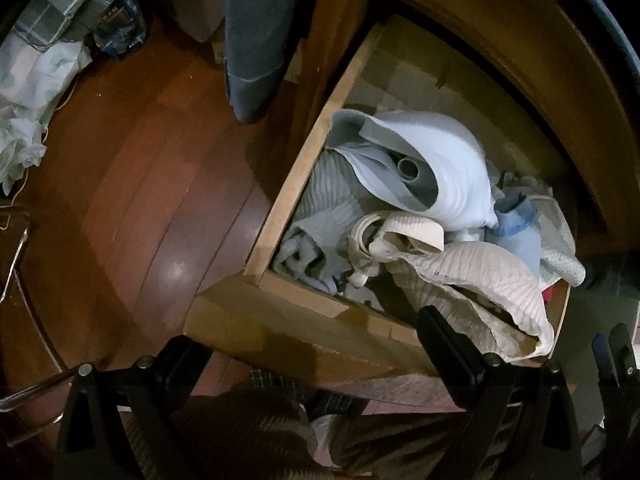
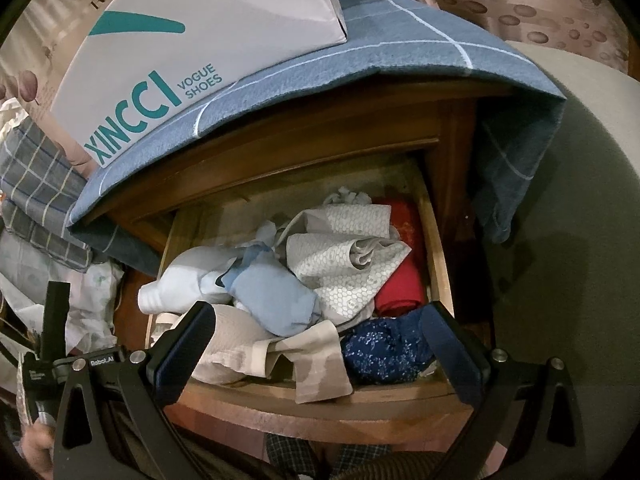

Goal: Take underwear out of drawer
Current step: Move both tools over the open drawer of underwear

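I hold my right claw (image 2: 320, 350) wide open and empty over the front of the pulled-out wooden drawer (image 2: 438, 236), the crumpled beige ribbed underwear (image 2: 240, 344) just between its fingers, my left claw (image 1: 316, 356) likewise spread empty.

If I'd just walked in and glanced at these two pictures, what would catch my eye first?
Probably the open wooden drawer, crammed with rumpled underwear: pale blue and white pieces at its left, a red garment along its right wall, and a dark blue lace piece at the front right corner. Next, the white shoe box on the blue checked cloth covering the cabinet top.
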